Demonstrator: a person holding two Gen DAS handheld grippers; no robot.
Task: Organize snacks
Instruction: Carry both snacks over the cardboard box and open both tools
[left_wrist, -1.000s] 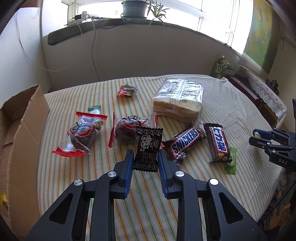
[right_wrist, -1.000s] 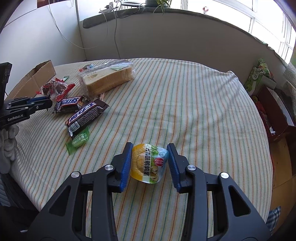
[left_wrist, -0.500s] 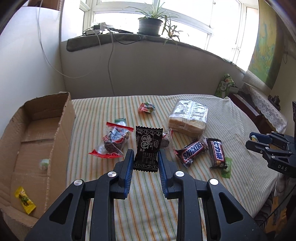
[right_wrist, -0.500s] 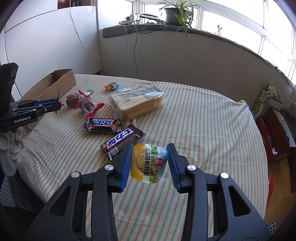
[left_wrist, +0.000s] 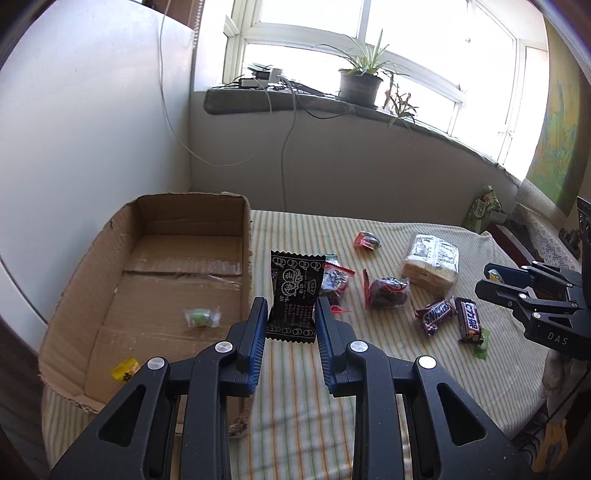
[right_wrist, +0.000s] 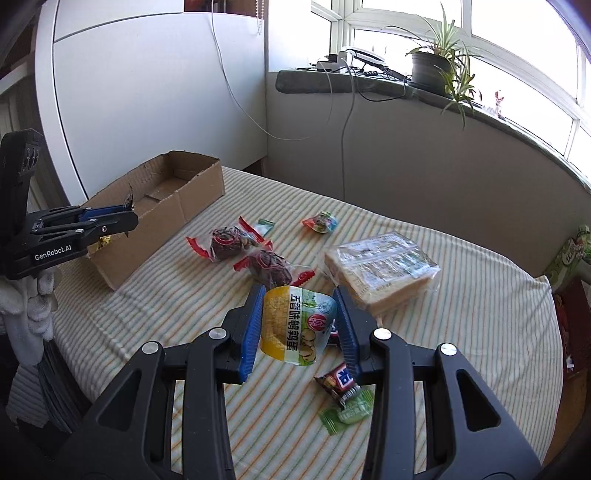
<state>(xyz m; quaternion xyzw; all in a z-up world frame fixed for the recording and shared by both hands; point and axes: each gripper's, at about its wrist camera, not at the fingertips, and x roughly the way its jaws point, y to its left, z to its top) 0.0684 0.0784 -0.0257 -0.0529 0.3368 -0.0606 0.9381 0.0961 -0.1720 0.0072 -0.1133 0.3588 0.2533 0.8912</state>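
Observation:
My left gripper (left_wrist: 290, 319) is shut on a black snack packet (left_wrist: 294, 297) and holds it above the striped table, just right of the open cardboard box (left_wrist: 177, 291). Inside the box lie a green candy (left_wrist: 201, 317) and a yellow candy (left_wrist: 125, 369). My right gripper (right_wrist: 299, 325) is shut on a yellow-green egg snack pouch (right_wrist: 297, 326) lifted over the table's middle. On the cloth lie two dark red-wrapped snacks (right_wrist: 225, 243), a bread loaf (right_wrist: 384, 267), a Snickers bar (left_wrist: 436, 315), a second chocolate bar (left_wrist: 469, 319) and a green candy (right_wrist: 349, 410).
The round table's striped cloth (right_wrist: 461, 332) drops off at the near and right edges. A small red candy (left_wrist: 366, 240) and a green sachet (right_wrist: 266, 225) lie further back. A white wall and a window sill with a potted plant (left_wrist: 360, 83) stand behind. A gloved hand (right_wrist: 33, 306) holds the left gripper.
Both grippers have risen and swung left with their packets still held. The cardboard box has come into fuller view in both views, with its contents now visible.

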